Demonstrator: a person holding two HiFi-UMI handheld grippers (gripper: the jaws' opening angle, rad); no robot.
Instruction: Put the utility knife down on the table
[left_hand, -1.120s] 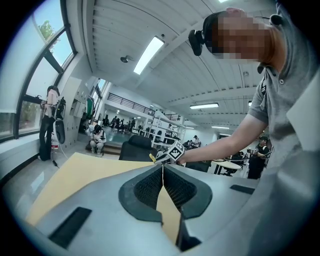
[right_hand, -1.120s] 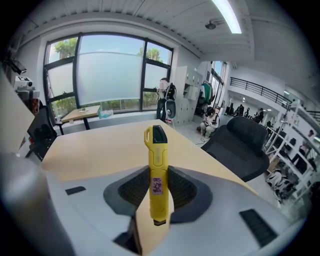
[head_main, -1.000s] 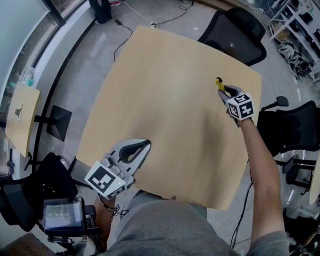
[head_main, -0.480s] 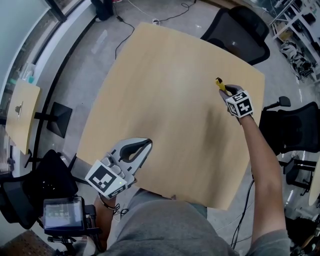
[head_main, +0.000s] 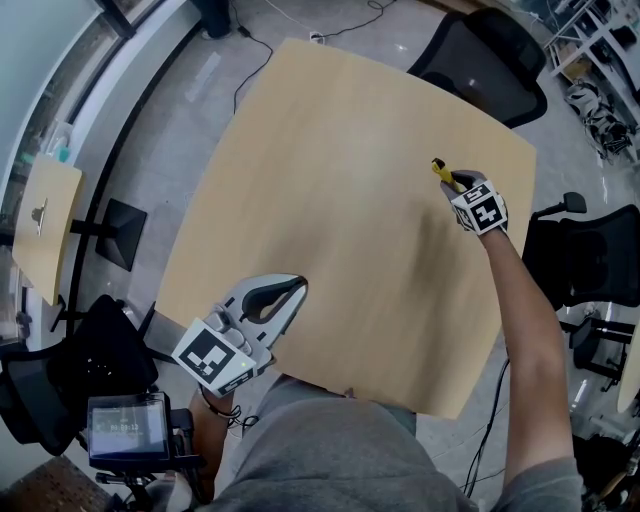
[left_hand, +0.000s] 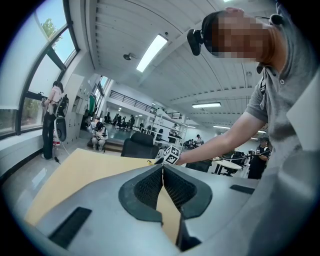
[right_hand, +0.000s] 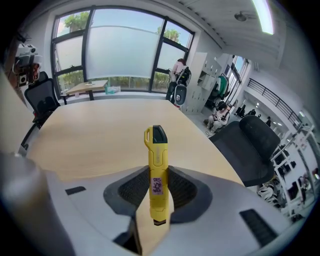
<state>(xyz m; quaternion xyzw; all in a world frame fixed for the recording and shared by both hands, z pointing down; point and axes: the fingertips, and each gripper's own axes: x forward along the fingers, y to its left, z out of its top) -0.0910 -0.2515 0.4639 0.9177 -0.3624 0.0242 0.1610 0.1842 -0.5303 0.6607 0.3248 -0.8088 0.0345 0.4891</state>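
A pale wooden surface (head_main: 330, 200) fills most of the head view, bare across its middle. A black office chair (head_main: 480, 60) stands off its far edge and a second black chair (head_main: 585, 260) off its right side. The person's right forearm (head_main: 520, 300) reaches out along the right side of the surface, ending in the right tongs (head_main: 452, 180), which sit over the far right part of the wood. Those tongs are pinching a yellow utility knife (right_hand: 157, 175) by the lower half of its handle, the ribbed pads tight on both flanks. The knife's black-tipped end points away along the tongs, out over the surface. It seems to be held just above the wood, though the head view is too small to show whether it touches. The left tongs (head_main: 280, 295) hover at the near edge of the surface, well apart from the knife, with their pads pressed together on nothing.
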